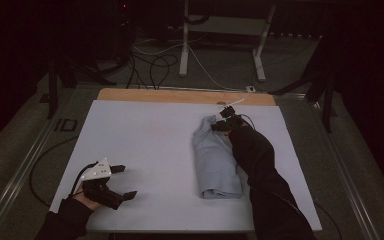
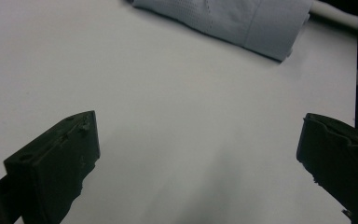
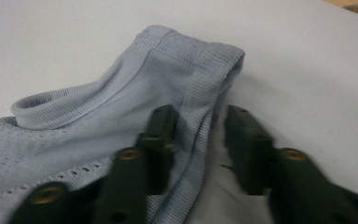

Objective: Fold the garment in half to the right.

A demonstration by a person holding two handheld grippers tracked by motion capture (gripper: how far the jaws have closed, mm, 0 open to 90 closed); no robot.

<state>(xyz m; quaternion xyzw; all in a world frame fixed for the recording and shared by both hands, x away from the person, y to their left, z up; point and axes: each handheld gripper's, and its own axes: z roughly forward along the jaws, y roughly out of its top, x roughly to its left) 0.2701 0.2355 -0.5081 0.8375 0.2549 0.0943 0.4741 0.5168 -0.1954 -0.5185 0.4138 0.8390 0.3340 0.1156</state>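
- 1 folded pale blue knit garment (image 1: 215, 160) with a ribbed collar lies on 1 flat white table sheet (image 1: 150, 150), right of the sheet's middle. It is folded into a long narrow bundle running from about 12 o'clock to 6 o'clock.
- 2 black two-jaw grippers are in use, 1 in each hand of a person in dark sleeves.
- The right gripper (image 1: 223, 120) sits at the 12 o'clock end of the garment, over the collar (image 3: 121, 88). Its jaws stand partly apart. In the right gripper view, 1 jaw rests on the fabric and the other on the bare sheet just beside it, with the garment's ribbed edge (image 3: 205, 126) between them. The pads do not pinch the cloth.
- The right forearm lies along the garment's right side and covers part of that edge.
- The left gripper (image 1: 122, 181) rests at about 8 o'clock on the sheet, well apart from the garment. Its jaws are spread wide with bare sheet between them. It carries 1 grey three-cornered plate (image 1: 97, 170) on top.
- 1 strip of bare wooden tabletop (image 1: 180, 95) shows beyond the sheet at 12 o'clock.
- Farther off at 12 o'clock, on a dim floor, stand 1 white metal table frame (image 1: 185, 45) and several loose dark cables (image 1: 155, 65).
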